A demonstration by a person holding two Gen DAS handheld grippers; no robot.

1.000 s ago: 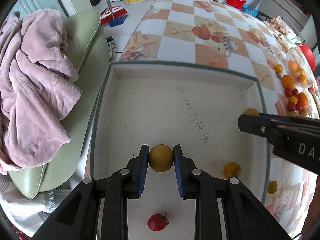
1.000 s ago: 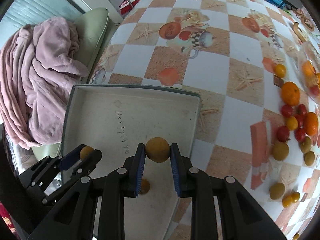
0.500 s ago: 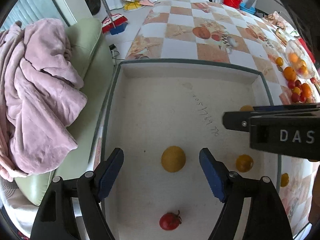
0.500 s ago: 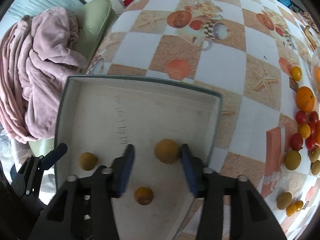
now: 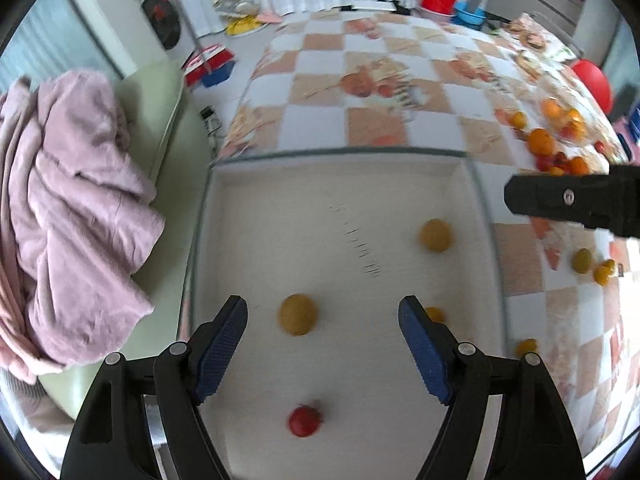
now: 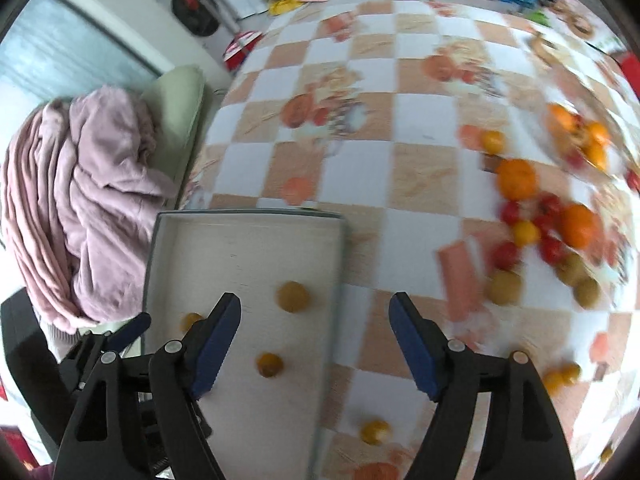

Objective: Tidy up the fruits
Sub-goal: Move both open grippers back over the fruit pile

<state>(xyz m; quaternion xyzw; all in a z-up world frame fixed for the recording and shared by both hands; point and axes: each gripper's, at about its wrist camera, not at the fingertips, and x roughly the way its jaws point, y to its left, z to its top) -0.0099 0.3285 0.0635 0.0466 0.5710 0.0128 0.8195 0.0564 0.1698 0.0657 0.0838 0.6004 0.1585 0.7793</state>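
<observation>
Shallow white tray [image 5: 224, 248] with grey-green rim, set at the near edge of the checked tablecloth [image 5: 368, 128]. Contents in the left wrist view: one tan round fruit [image 5: 298, 314] on the floor near the left gripper, a second tan round fruit [image 5: 435, 235] close to the right wall, a small orange fruit [image 5: 434, 314] partly hidden behind the right-hand finger, and a red tomato [image 5: 305, 421] nearest the camera. All four lying loose and apart from one another.

Left gripper [image 5: 323, 350]: spread wide, blue pads well clear of the nearer tan fruit, nothing clamped. Positioned above the tray floor.

Right gripper [image 6: 315, 338]: likewise spread wide and holding nothing. Straddles the tray's right wall, one finger over the tray, the other over the cloth.

Outside the tray, on the cloth to the right: a loose group of fruit [image 6: 540, 216], including oranges, red tomatoes, small yellow ones and tan ones; a single yellow fruit [image 6: 375, 432] just beside the tray wall. Heavy motion blur on this side; exact count not readable.

Beside the table on the left: pink blanket [image 5: 68, 208] draped over a pale green seat [image 5: 160, 120].
</observation>
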